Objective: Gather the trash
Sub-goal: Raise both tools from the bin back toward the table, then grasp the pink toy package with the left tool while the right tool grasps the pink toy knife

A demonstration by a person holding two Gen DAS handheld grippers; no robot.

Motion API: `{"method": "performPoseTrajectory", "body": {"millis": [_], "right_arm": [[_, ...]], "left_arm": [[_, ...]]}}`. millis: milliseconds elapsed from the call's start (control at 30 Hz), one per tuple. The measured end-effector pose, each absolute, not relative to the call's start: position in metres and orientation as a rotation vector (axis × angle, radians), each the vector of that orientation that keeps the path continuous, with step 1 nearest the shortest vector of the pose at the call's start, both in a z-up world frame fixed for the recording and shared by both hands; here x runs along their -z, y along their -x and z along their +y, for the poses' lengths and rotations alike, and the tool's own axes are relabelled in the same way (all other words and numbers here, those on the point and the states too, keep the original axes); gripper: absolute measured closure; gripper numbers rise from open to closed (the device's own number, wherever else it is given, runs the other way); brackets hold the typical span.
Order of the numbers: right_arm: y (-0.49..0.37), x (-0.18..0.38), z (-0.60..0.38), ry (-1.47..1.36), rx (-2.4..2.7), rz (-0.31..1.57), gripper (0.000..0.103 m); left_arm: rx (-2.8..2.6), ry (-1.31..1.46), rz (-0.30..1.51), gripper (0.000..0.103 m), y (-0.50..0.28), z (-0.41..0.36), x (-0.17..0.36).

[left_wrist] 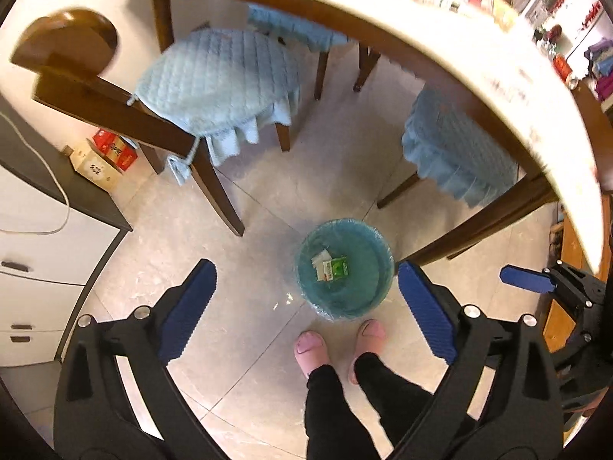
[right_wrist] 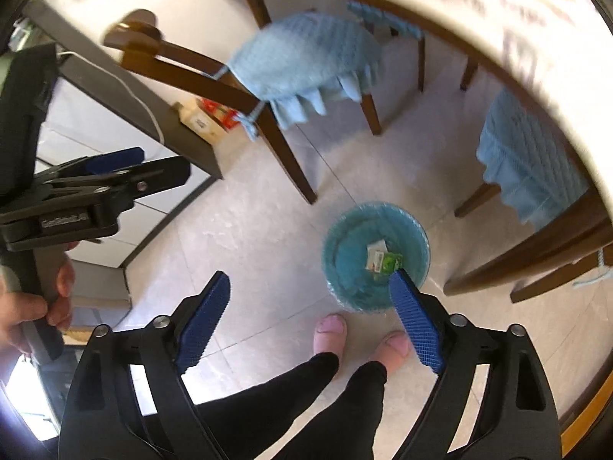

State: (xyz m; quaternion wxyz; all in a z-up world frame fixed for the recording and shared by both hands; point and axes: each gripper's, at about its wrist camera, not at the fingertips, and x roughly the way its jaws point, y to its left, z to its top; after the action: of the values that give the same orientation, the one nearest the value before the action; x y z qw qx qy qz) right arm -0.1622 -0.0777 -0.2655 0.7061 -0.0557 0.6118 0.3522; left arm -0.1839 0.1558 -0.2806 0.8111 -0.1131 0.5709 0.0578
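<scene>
- The trash bin [left_wrist: 346,272] is translucent teal, lined with a clear bag.
- In it lie a green-and-white carton [left_wrist: 337,268] and a white paper scrap [left_wrist: 320,257].
- The left gripper [left_wrist: 306,303] and the right gripper [right_wrist: 310,316] are black; their fingers [left_wrist: 189,306] carry ribbed royal-blue pads.
- The chair cushion [left_wrist: 214,80] is pale blue, quilted in diamonds.
- The chair frame [left_wrist: 115,103] is dark brown wood.
- The slippers [left_wrist: 310,347] are pink and the trousers [left_wrist: 337,410] black.
- The floor [left_wrist: 249,383] has pale grey tiles.
- The counter [left_wrist: 459,38] is white with a brown edge.
- The boxes [left_wrist: 115,149] are red and beige.
</scene>
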Motion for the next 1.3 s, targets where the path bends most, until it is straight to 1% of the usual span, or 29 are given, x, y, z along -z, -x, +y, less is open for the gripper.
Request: {"method": "performPoseTrajectory", "body": {"millis": [233, 333, 500, 633, 700, 933, 1300], "right_arm": [[0.152, 0.185, -0.083, 0.109, -0.854, 1.284, 0.015], [0.145, 0.150, -0.091, 0.087, -0.840, 1.208, 0.015], [0.118, 0.112, -0.117, -0.033, -0.768, 1.111, 0.013], [0.086, 0.106, -0.137, -0.077, -0.689, 1.075, 0.013], [0.065, 0.103, -0.146, -0.052, -0.642, 1.047, 0.013], [-0.014, 0.099, -0.183, -0.054, -0.605, 0.986, 0.013], [-0.114, 0.117, -0.190, -0.021, -0.725, 1.033, 0.013]], "left_arm": [[-0.139, 0.273, 1.161, 0.007, 0.180, 0.158, 0.221], [-0.126, 0.273, 1.134, 0.007, 0.173, 0.156, 0.196], [-0.082, 0.260, 1.079, 0.007, 0.158, 0.148, 0.167], [-0.027, 0.257, 1.051, 0.007, 0.133, 0.131, 0.150], [-0.006, 0.254, 1.038, 0.007, 0.119, 0.122, 0.143], [0.020, 0.201, 1.017, 0.007, 0.055, 0.081, 0.135], [-0.044, 0.222, 1.027, 0.007, -0.038, 0.044, 0.143]]}}
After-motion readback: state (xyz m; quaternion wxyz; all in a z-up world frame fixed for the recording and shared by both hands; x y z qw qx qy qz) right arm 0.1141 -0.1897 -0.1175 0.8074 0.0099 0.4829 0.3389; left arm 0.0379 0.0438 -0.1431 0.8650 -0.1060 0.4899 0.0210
